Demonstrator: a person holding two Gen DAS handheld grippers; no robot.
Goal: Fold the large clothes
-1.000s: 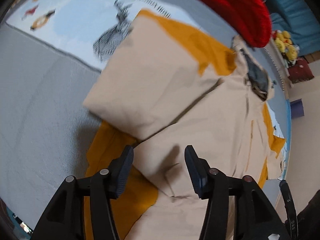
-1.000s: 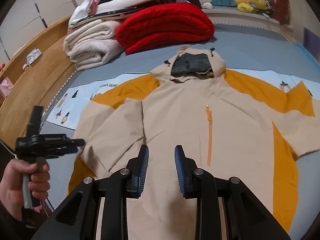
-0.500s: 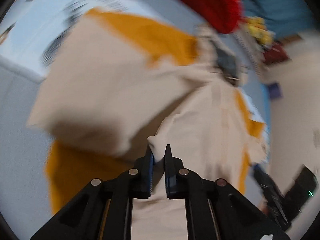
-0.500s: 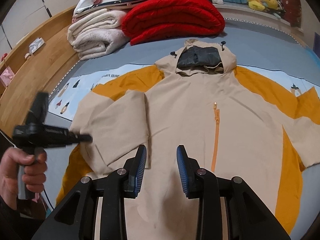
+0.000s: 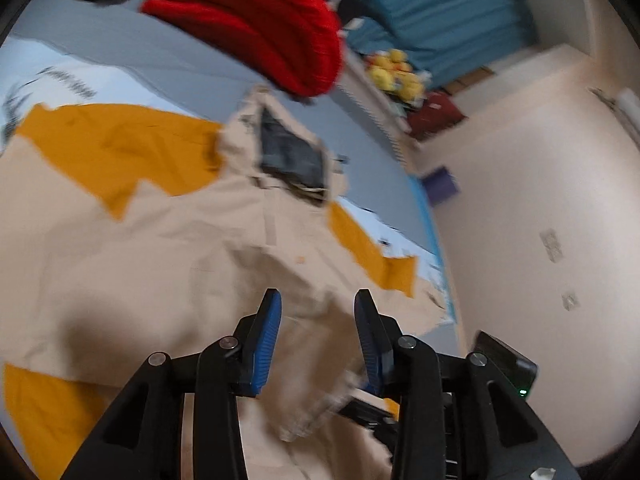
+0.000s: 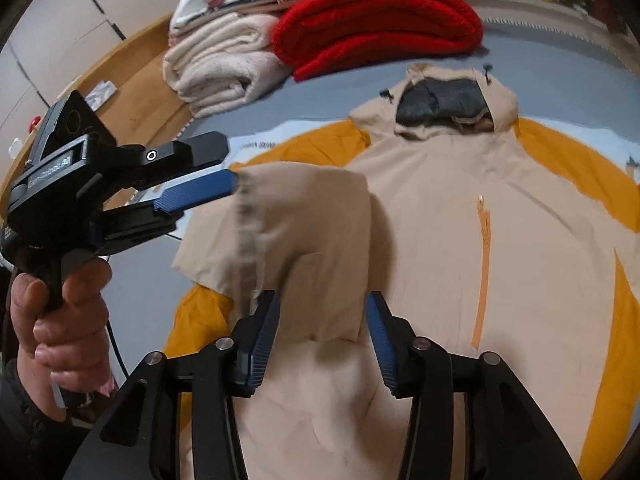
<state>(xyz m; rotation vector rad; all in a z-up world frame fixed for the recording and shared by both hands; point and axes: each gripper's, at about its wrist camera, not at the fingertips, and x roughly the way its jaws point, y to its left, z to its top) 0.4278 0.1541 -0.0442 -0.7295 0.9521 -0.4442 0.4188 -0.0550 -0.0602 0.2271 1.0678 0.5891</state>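
A beige and mustard hooded jacket (image 6: 460, 208) lies front up on the grey bed, with its orange zipper (image 6: 482, 264) down the middle. Its left sleeve (image 6: 304, 240) is raised and folded over the body. The sleeve's cuff edge sits at the tip of my left gripper (image 6: 200, 204), which a hand (image 6: 60, 312) holds. That gripper's (image 5: 316, 332) jaws are opening, and the cloth hangs loose between and below them with no pad pressing on it. My right gripper (image 6: 320, 332) hovers low over the jacket's lower front, its jaws also opening with nothing pinched. The sleeve's end is just beyond its fingertips.
A folded red blanket (image 6: 376, 20) and cream blankets (image 6: 224, 68) are stacked past the hood. A wooden bed frame (image 6: 132, 80) runs along the left. Yellow plush toys (image 5: 394, 74) sit on a ledge, and a wall (image 5: 520, 200) closes the bed's far side.
The left gripper shut on the sleeve's edge, carried it up and across over the jacket body, and now its jaws stand apart. The right gripper has widened and sunk slightly.
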